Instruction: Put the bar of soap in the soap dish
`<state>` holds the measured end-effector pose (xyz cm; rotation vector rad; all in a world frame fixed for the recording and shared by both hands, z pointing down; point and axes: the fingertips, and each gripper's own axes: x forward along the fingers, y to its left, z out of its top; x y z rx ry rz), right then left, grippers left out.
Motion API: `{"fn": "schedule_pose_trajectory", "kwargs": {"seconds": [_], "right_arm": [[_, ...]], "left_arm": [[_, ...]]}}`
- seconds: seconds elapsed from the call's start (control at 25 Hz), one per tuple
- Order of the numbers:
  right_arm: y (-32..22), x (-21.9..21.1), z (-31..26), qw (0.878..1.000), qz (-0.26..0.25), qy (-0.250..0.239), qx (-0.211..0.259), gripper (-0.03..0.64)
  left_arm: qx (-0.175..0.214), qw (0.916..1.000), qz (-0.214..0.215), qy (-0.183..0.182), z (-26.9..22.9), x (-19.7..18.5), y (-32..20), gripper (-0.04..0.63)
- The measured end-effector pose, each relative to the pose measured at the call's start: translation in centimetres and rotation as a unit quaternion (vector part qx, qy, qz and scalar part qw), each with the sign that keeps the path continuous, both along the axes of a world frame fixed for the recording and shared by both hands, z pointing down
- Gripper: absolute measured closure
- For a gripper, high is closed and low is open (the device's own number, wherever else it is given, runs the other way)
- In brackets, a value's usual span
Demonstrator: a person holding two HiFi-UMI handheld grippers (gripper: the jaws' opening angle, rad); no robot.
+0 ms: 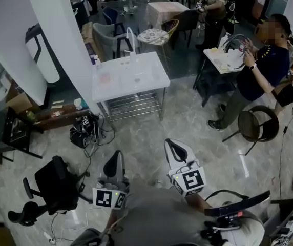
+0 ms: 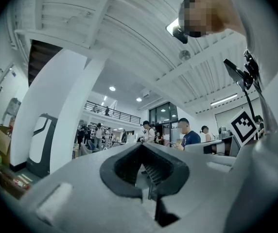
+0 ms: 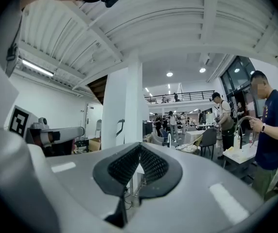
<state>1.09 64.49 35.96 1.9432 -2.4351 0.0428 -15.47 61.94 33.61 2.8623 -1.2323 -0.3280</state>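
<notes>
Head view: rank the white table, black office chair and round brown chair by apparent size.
Largest: white table and black office chair look about alike; the chair is nearer the camera, so I leave them unranked.
Smallest: round brown chair.

Worktop point(image 1: 128, 81): glossy white top, metal frame. Floor point(image 1: 187, 122): polished grey stone. Left hand-held gripper point(image 2: 141, 147): matt grey plastic, ribbed black pads point(image 2: 156, 171).

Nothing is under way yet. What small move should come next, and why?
Probably a step toward the white rectangular table: the left gripper and right gripper are shut, empty and well short of it. What lies on it is too small to tell.
</notes>
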Motion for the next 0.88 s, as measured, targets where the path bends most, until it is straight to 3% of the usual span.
{"fn": "schedule_pose_trajectory", "kwargs": {"seconds": [0.4,0.88], "right_arm": [[-1.4,1.8,1.2,0.998,-0.043,-0.041,-0.003,0.614],[-5.1,3.4,1.9,0.998,-0.045,-0.040,-0.005,0.614]], "left_arm": [[0.012,0.9992,-0.024,-0.030,-0.2,1.7,-0.1,0.595],[0.021,0.9989,-0.028,-0.030,0.2,3.4,-4.4,0.595]]}}
